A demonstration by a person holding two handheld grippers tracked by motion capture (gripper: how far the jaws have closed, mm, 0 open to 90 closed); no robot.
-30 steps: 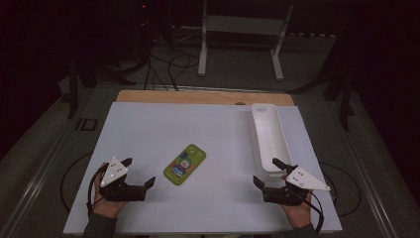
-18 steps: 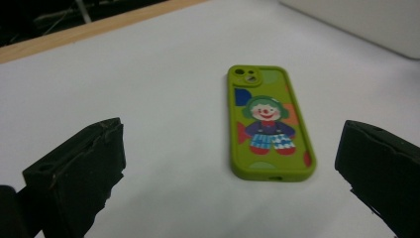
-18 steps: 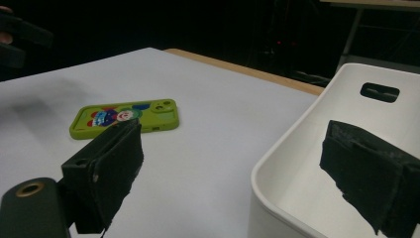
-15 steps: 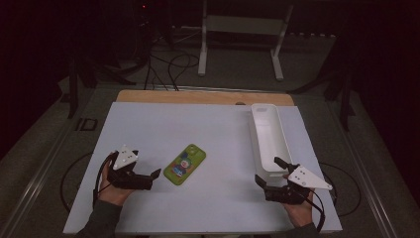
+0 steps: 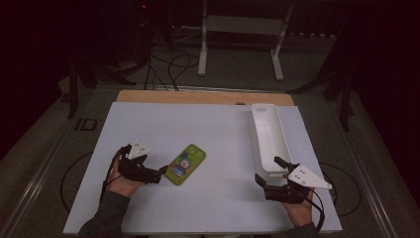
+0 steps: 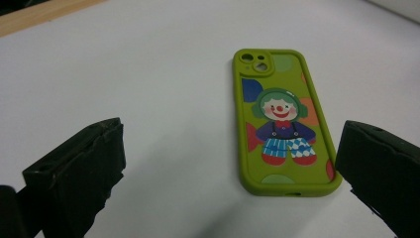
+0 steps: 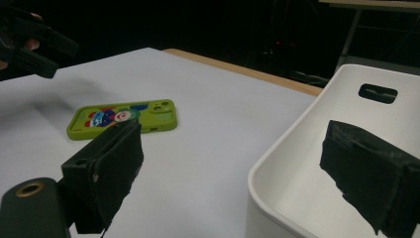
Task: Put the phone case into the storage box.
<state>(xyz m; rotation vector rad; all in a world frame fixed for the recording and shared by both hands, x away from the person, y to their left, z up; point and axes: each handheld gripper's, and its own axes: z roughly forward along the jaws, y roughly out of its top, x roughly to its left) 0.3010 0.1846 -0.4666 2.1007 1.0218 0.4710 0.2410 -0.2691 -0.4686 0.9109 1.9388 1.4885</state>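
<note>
High view, left to right: the left gripper (image 5: 157, 174) sits at the lower left of the frame, held in a hand (image 5: 121, 178), its fingers spread apart and empty, pointing at the lime-green rubbery phone case printed with a cartoon clown (image 5: 185, 163). That case lies flat on the white counter (image 5: 208, 129), a little left of centre, tilted diagonally with its camera cut-out toward the upper right, just beside the left fingers but not touching them.

In the left gripper view the case lies between and beyond the two black fingers (image 6: 79, 173), its bottom end nearest.

It looks light, thin and somewhat flexible, with a soft grippy skin, so it should neither slip nor break. Lying flat, it offers little height. The long side edges seem the best hold, pinched across the width near the middle so it does not droop or twist.

Farther right, the long white plastic bin (image 5: 270, 136) stands empty at the right of the frame. The right gripper (image 5: 266, 174) hovers at its near end, fingers wide apart, holding nothing.
</note>
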